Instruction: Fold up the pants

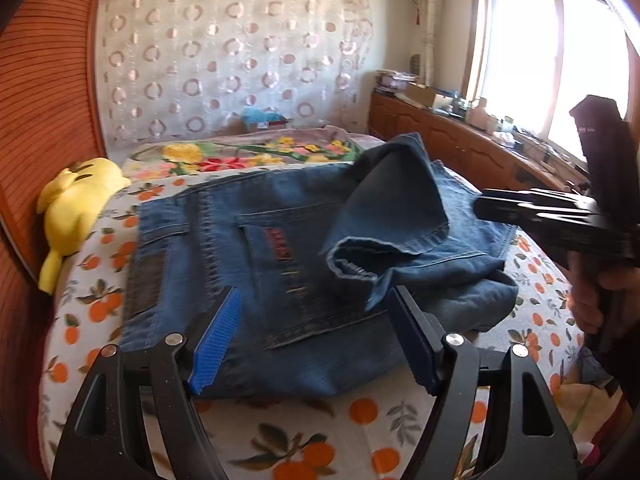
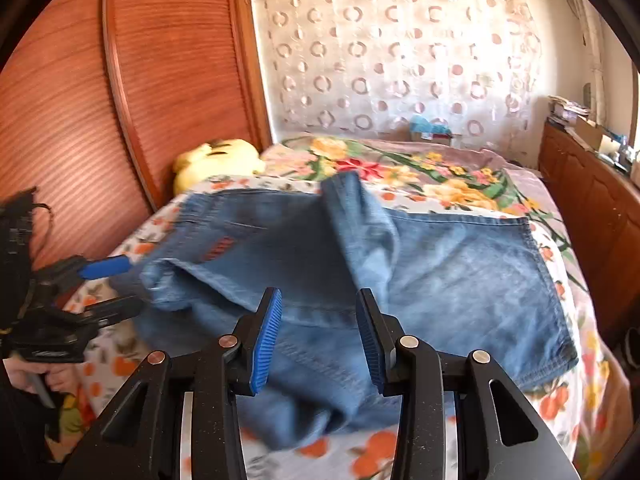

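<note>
A: Where are the jeans [image 1: 280, 248] lying?

B: On the bed [image 1: 360, 408], a leg end [image 1: 396, 216] flopped loosely across them. A fold is being finished.

A: The grippers?

B: The left gripper [image 1: 316, 340] is being held wide, the right gripper [image 2: 318, 336] partly open; both empty. That leg probably needs regripping and flattening.

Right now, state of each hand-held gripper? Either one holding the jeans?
Left hand-held gripper: open wide, empty, over the jeans.
Right hand-held gripper: open, nothing pinched; pads clear of the denim below.
</note>
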Available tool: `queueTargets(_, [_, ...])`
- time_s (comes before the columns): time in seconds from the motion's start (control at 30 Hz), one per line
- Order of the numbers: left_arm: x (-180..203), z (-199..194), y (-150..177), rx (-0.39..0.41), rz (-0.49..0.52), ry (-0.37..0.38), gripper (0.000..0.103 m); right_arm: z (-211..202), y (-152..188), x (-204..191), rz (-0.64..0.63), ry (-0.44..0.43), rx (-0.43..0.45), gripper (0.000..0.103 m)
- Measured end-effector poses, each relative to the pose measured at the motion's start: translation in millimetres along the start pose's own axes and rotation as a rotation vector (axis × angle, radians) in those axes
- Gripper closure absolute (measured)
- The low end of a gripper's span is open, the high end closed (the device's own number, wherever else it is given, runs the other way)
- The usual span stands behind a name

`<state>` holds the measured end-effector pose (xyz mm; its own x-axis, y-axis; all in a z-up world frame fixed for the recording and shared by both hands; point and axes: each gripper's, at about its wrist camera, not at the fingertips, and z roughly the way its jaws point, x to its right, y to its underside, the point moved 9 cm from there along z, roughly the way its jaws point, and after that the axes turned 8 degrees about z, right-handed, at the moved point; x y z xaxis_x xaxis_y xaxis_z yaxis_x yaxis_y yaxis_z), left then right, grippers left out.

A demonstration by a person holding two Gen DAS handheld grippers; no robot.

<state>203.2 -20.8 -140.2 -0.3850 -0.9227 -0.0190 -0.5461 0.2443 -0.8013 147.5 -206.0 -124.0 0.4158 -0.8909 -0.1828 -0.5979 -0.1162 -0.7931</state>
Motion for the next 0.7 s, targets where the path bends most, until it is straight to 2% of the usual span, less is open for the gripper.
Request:
queueTargets(0.07, [3.1, 6.0, -3.5, -0.001, -0.006, 0.02, 0.028, 18.4, 0.4, 2.4, 0.006, 0.013, -0.029, 0.063])
queueTargets(0.17, [5.9, 13.1, -5.2, -0.014, -0.019, 0.047, 0.037, 40.5, 2.0, 7.0, 0.023, 0.021, -0.077, 0.063])
queueTargets(0.27, [7.5, 20.8, -5.5, -0.027, -0.025, 0.076, 0.053, 57.7, 3.9, 5.9, 0.037, 0.02, -0.121, 0.063])
queueTargets(0.33, [7.2, 27.0, -2.8, -0.049, -0.021, 0.089, 0.068, 65.9, 5.9, 2.1, 0.034, 0.012, -0.147, 0.063])
queueTargets(0.4, [6.6, 27.2, -0.3, -0.056, -0.028, 0.11, 0.079, 70.0, 1.8, -2.5, 0.025, 0.014, -0.141, 0.081])
queueTargets(0.43, [6.1, 24.5, -0.2, -0.051, -0.033, 0.112, 0.084, 69.8, -1.1, -6.2, 0.02, -0.002, -0.141, 0.094])
queueTargets(0.53, [7.0, 7.5, -3.3, -0.009, -0.032, 0.116, 0.09, 61.5, -15.5, -21.1, -0.038, -0.024, -0.111, 0.099])
queueTargets(0.7, [2.8, -25.1, -11.0, 0.056, -0.042, 0.11, 0.091, 49.0, -63.1, -59.3, -0.089, -0.058, -0.052, 0.1])
